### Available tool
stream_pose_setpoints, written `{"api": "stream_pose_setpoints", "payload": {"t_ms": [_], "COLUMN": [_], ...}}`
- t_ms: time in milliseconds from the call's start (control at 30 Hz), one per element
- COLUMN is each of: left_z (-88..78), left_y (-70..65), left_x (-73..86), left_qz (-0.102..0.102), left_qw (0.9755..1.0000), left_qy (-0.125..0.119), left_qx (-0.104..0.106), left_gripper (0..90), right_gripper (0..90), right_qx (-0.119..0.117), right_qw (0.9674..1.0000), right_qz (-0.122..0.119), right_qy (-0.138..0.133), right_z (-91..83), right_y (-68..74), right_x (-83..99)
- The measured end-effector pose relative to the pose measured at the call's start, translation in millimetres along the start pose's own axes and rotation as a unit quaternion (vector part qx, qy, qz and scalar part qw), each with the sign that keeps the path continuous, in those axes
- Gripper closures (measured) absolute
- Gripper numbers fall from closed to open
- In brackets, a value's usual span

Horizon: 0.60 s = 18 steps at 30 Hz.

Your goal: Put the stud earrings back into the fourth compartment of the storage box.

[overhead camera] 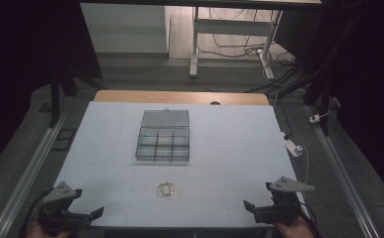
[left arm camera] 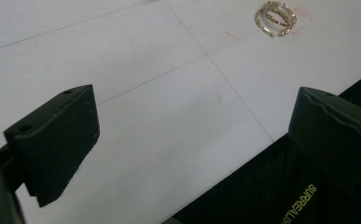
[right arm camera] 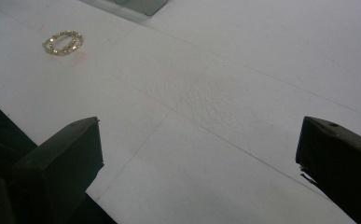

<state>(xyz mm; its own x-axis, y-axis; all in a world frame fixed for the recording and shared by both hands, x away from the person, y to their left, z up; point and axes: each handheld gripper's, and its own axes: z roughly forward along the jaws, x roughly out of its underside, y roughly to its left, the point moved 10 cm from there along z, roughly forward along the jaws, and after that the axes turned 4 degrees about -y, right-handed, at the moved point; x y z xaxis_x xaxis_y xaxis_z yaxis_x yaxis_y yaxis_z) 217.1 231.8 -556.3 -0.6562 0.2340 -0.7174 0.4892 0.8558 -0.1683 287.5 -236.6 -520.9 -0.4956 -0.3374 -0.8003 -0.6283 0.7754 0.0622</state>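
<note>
Between the two claws, on the near part of the desk [overhead camera: 229, 144], lies a small cluster of gold-coloured rings [overhead camera: 166, 189], flat on the white surface. In the high view it sits ahead of and to the right of the left claw [overhead camera: 93, 214], and ahead of and to the left of the right claw [overhead camera: 251, 207], well apart from both. In the left gripper view the rings [left arm camera: 275, 17] lie far ahead and to the right of the jaws; in the right gripper view the rings [right arm camera: 63, 42] lie far ahead and to the left. The cluster reads as overlapping hoops, slightly oval, its long axis running roughly side to side across the desk; no pointing end can be told.

Left claw: jaws spread wide, nothing between them, over the near desk edge. Right claw: jaws spread wide, nothing between them, over the near desk surface.

Beyond the rings, toward the desk's middle, stands a clear compartment box [overhead camera: 162, 143], its lid open and leaning back. Its compartments are divided in a grid; contents cannot be told.

The desk top is white, marked with thin lines into panels, with a wooden strip [overhead camera: 179, 97] at the far edge. Metal rails [overhead camera: 28, 168] run along both sides. Beyond, grey floor, a white table frame [overhead camera: 229, 37] and loose cables [overhead camera: 279, 59]; the surroundings are dark.
</note>
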Motion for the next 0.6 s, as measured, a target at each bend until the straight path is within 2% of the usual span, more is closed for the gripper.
{"api": "stream_pose_setpoints", "payload": {"t_ms": [133,233,367,600], "left_z": [1.2,1.9,2.5,5.1], "left_y": [-0.3,-0.7,-0.5,-1.5], "left_x": [0.7,1.1,0.7,1.5], "left_qz": [0.0,0.002,0.001,0.007], "left_qw": [1.0,0.9999,0.9999,0.9997], "left_qy": [0.006,0.011,0.011,0.022], "left_qx": [0.004,0.007,0.009,0.01], "left_gripper": [2.0,2.0,2.0,0.5], "right_gripper": [0.9,0.9,1.0,1.0], "right_qx": [-0.001,0.014,0.002,-0.001], "right_qw": [0.9999,0.9999,0.9997,0.9999], "right_qz": [0.013,0.005,0.022,0.004], "right_qy": [-0.003,-0.005,-0.005,0.01], "right_z": [-0.9,-1.2,-1.3,0.4], "right_y": [-3.3,-10.4,-11.4,-8.0], "right_x": [-1.1,-1.1,-0.5,2.6]}}
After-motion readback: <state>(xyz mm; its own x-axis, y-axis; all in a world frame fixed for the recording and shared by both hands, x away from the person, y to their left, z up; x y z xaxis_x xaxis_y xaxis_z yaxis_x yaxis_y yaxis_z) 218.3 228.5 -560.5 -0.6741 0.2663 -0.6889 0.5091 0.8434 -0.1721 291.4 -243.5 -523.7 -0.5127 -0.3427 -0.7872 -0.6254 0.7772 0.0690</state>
